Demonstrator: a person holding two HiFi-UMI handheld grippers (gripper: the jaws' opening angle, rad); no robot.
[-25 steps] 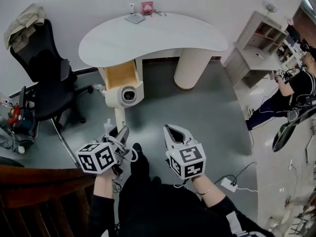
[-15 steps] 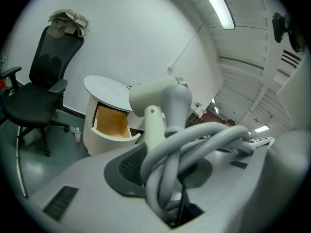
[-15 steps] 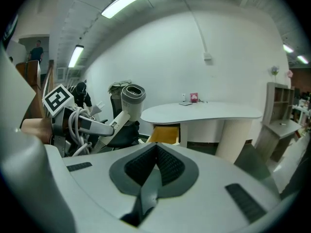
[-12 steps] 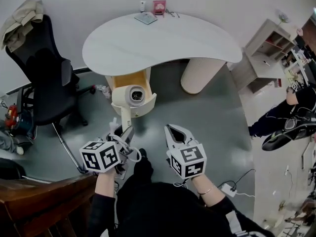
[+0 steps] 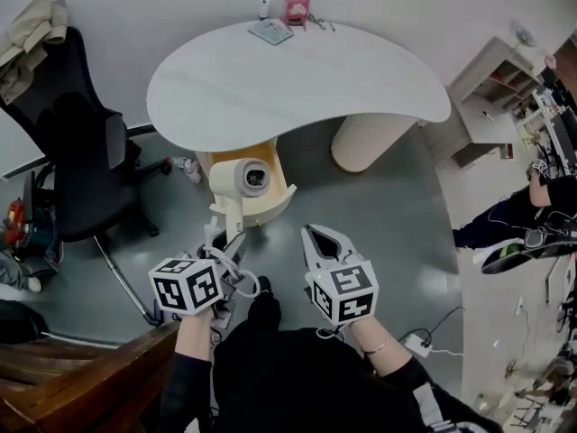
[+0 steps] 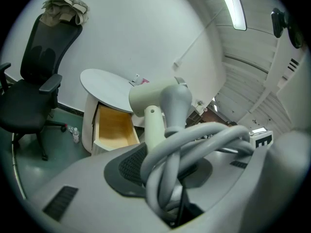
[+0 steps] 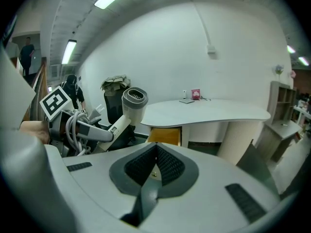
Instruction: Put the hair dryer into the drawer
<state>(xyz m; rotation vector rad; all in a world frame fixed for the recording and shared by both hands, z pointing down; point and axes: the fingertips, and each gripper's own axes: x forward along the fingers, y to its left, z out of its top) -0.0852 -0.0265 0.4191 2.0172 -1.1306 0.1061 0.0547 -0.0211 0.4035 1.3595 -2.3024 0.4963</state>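
Observation:
My left gripper [image 5: 224,244] is shut on the handle of a cream hair dryer [image 5: 242,180], with the grey cord [image 6: 194,147] coiled between its jaws. The dryer's head [image 6: 155,97] stands upright in front of the open wooden drawer [image 5: 273,163] under the white table [image 5: 297,79], hiding most of the drawer in the head view. The drawer's bare wooden inside [image 6: 114,126] shows in the left gripper view. My right gripper [image 5: 318,240] hangs shut and holds nothing, level with the left one and to its right. In the right gripper view, the hair dryer [image 7: 132,102] and drawer [image 7: 165,136] lie ahead of it.
A black office chair [image 5: 77,142] with cloth on its back stands left of the table. A pink box [image 5: 297,9] and small items sit at the table's far edge. A bottle [image 5: 187,167] lies on the floor. A shelf [image 5: 500,70] and a person [image 5: 532,215] are at the right.
Both grippers have moved forward toward the table, and the drawer has come closer. The dryer's head now sits right at the drawer's front. The grip is unchanged.

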